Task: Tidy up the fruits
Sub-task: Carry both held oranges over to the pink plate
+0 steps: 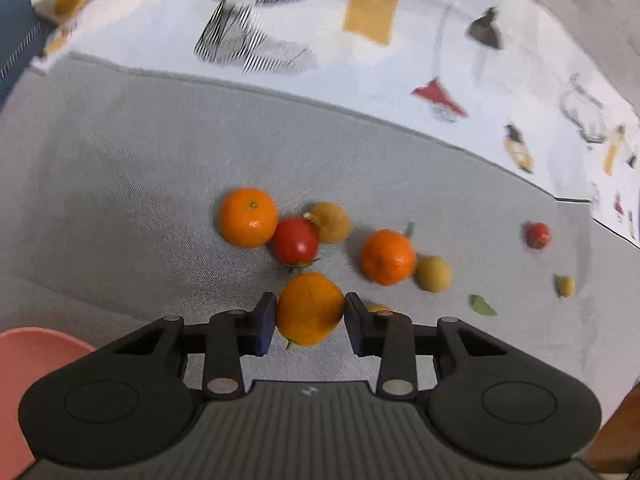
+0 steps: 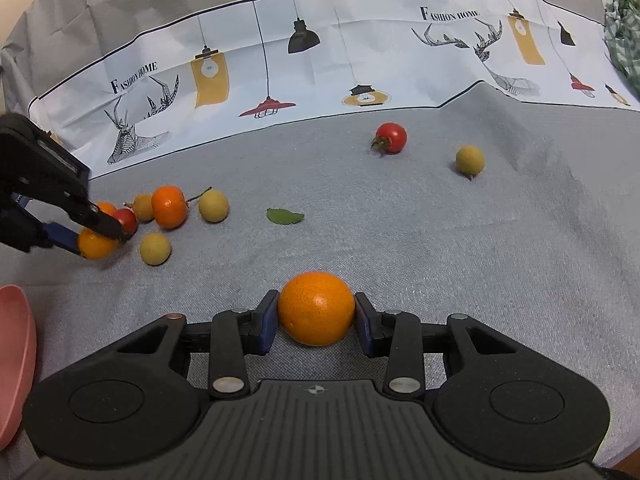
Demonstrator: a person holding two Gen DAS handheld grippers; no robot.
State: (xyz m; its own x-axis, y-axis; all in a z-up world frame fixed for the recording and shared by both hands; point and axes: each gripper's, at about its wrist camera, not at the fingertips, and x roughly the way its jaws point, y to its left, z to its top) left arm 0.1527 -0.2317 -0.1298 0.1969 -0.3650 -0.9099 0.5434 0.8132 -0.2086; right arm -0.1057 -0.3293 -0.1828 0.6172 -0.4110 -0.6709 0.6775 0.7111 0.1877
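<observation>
Grey cloth (image 2: pixel 440 240) carries the scattered fruit, with a printed lamp-and-deer banner (image 2: pixel 320 40) along its far edge. Left gripper (image 1: pixel 310 312) has both blue pads pressed against a small orange (image 1: pixel 310 308); this gripper also shows in the right wrist view at the far left (image 2: pixel 96 236). Right gripper (image 2: pixel 316 312) clamps a second orange (image 2: pixel 316 308) between its pads, just above the cloth. Beyond the left gripper sits a cluster: two more oranges (image 1: pixel 248 218) (image 1: pixel 388 257), a red tomato (image 1: pixel 296 240) touching the first, and yellowish round fruits (image 1: pixel 434 274). Another tomato (image 2: pixel 392 138) lies well apart, near a yellow fruit (image 2: pixel 470 159). Green leaf (image 2: pixel 284 216) lies loose mid-cloth. Pink dish rim (image 2: pixel 16 360) at the left edge.
</observation>
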